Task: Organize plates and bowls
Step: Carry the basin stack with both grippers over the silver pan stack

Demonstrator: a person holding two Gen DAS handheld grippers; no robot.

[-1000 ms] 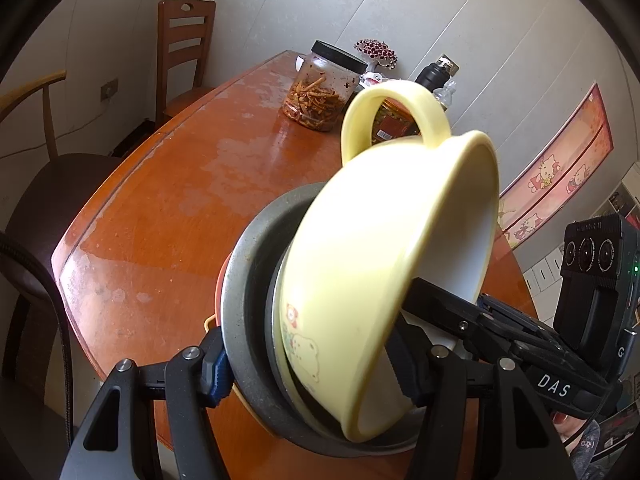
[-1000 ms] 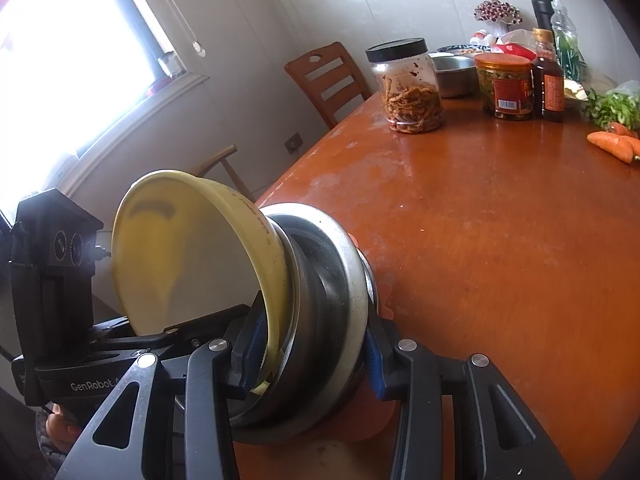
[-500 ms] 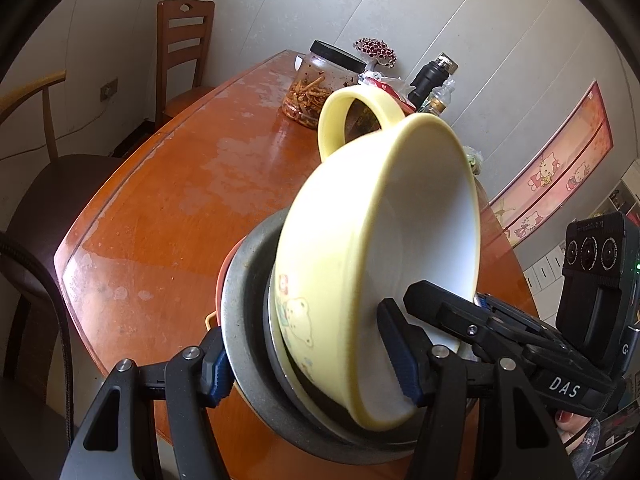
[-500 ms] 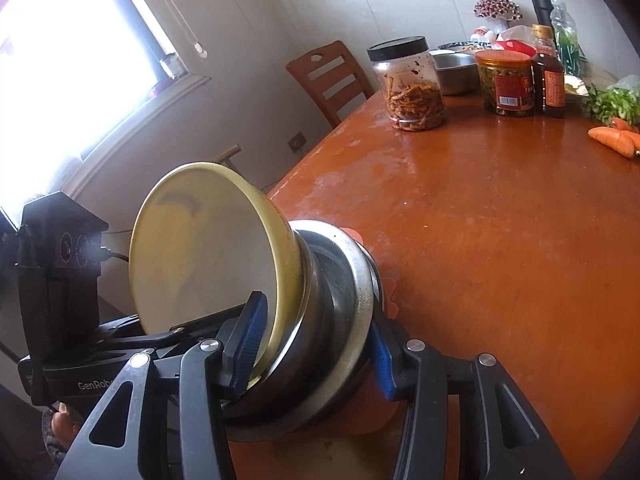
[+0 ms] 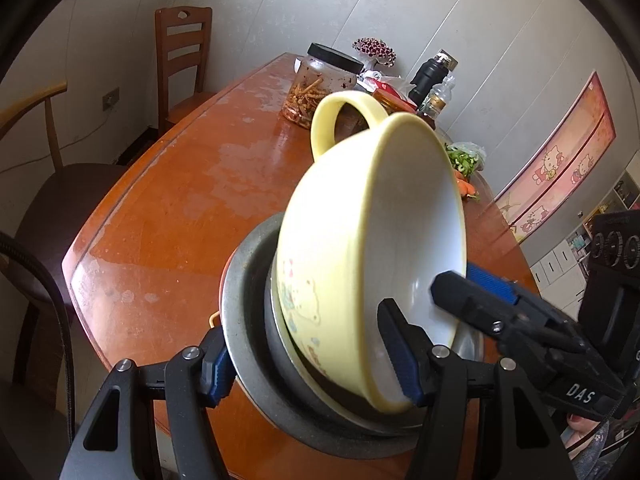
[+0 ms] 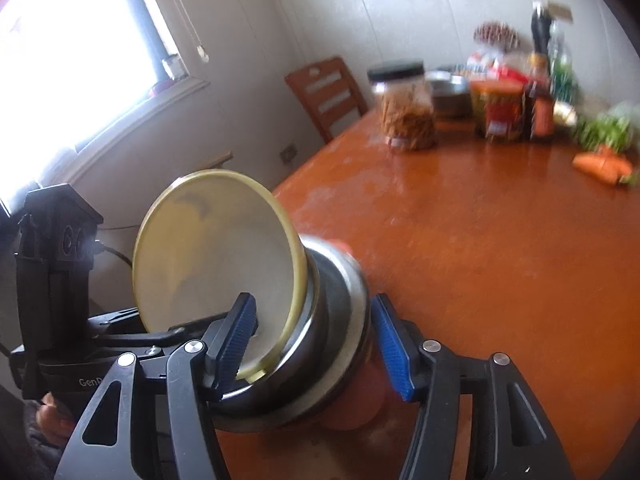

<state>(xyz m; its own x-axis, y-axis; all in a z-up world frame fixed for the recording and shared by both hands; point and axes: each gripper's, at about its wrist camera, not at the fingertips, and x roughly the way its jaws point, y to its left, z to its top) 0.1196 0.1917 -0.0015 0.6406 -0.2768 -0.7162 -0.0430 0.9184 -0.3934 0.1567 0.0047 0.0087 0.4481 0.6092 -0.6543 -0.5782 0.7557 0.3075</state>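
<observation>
A yellow bowl (image 5: 352, 240) with a loop handle and a bear print leans on its side inside a steel bowl (image 5: 248, 320), at the table's near edge. My left gripper (image 5: 308, 364) is shut on this stack, one pad behind the steel rim and the other inside the yellow bowl. In the right wrist view the yellow bowl (image 6: 216, 240) and steel bowl (image 6: 340, 320) rest against an orange plate (image 6: 360, 408). My right gripper (image 6: 312, 348) straddles the stack and its jaws are opening. Its right pad stands clear of the steel rim.
The orange wooden table (image 6: 500, 260) carries a black-lidded jar of snacks (image 5: 320, 80), bottles (image 5: 430, 76), a red-labelled jar (image 6: 498, 110), greens and carrots (image 6: 600, 164) at its far end. A wooden chair (image 5: 182, 52) and a dark seat (image 5: 60, 200) stand on the left side.
The yellow bowl has tipped back and settled deeper into the steel bowl. The right gripper's jaws have spread and come off the stack. The left gripper has kept its hold.
</observation>
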